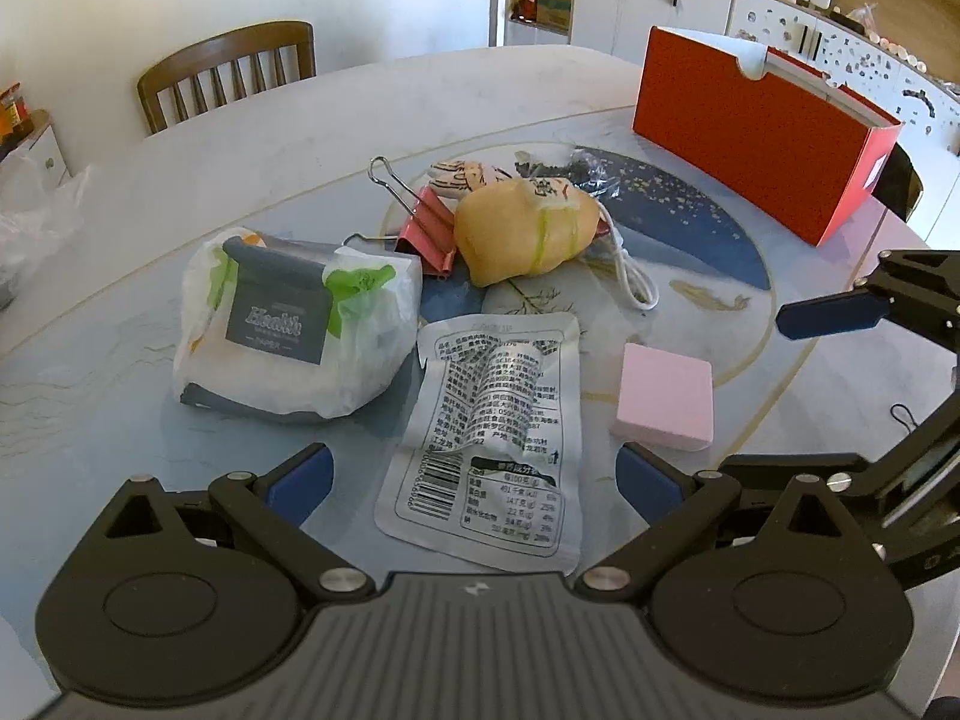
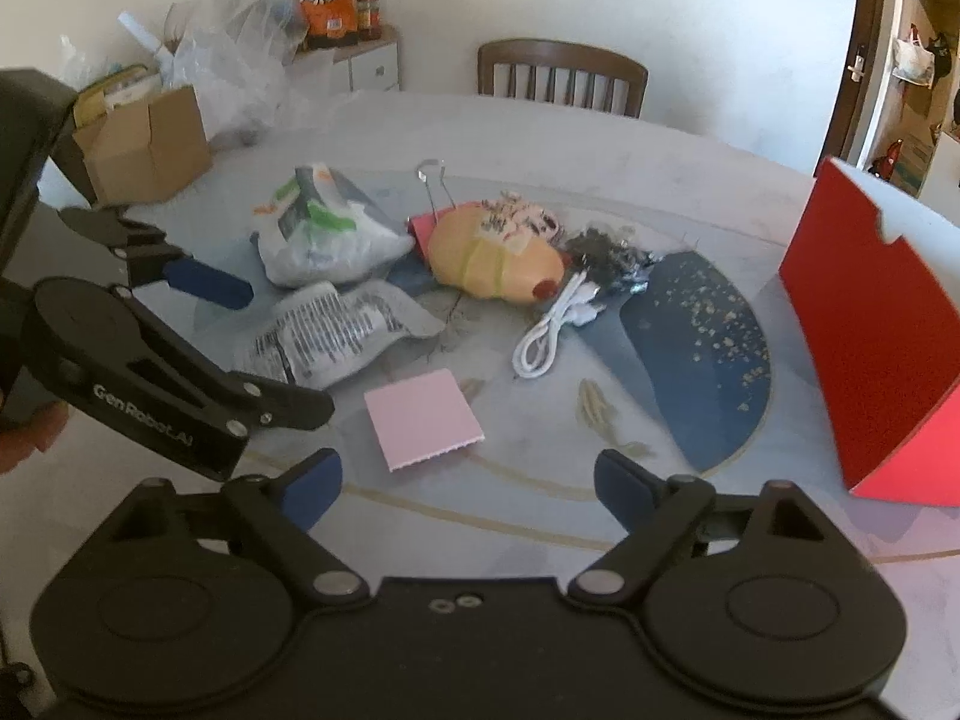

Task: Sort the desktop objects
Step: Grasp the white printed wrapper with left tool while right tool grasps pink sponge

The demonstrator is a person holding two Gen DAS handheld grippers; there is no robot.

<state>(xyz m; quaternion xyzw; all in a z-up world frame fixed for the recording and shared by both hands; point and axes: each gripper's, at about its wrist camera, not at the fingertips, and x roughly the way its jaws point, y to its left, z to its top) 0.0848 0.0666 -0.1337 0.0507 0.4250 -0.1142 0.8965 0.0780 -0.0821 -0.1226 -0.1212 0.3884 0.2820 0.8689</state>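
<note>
In the left wrist view we see, nearest us, our left gripper (image 1: 474,483) with its jaws spread wide and grasping nothing; the silver printed packet (image 1: 489,432) lies flat on the worktop (image 1: 120,420) between its blue fingertips, untouched by either. Just right of the packet sits the pink pad (image 1: 665,396), close to the right-hand fingertip. To the left rests the white tissue pack (image 1: 288,336) with a grey label. Behind these lie a red binder clip (image 1: 426,228), a yellow plush toy (image 1: 525,231) touching it, and a white cable (image 1: 630,276) trailing from the toy's right side. The red box (image 1: 750,144) stands upright at the far right of the worktop, well apart from the pile. The right gripper comes in from the right edge. In the right wrist view our right gripper (image 2: 468,483) is nearest, its jaws released and wide with only bare worktop between them; the pink pad (image 2: 423,417) lies just beyond them. The left gripper (image 2: 240,354) enters from the left over the silver printed packet (image 2: 336,336). Further off we see the yellow plush toy (image 2: 492,264), the white cable (image 2: 552,330) and, at the right edge, the red box (image 2: 870,348).
</note>
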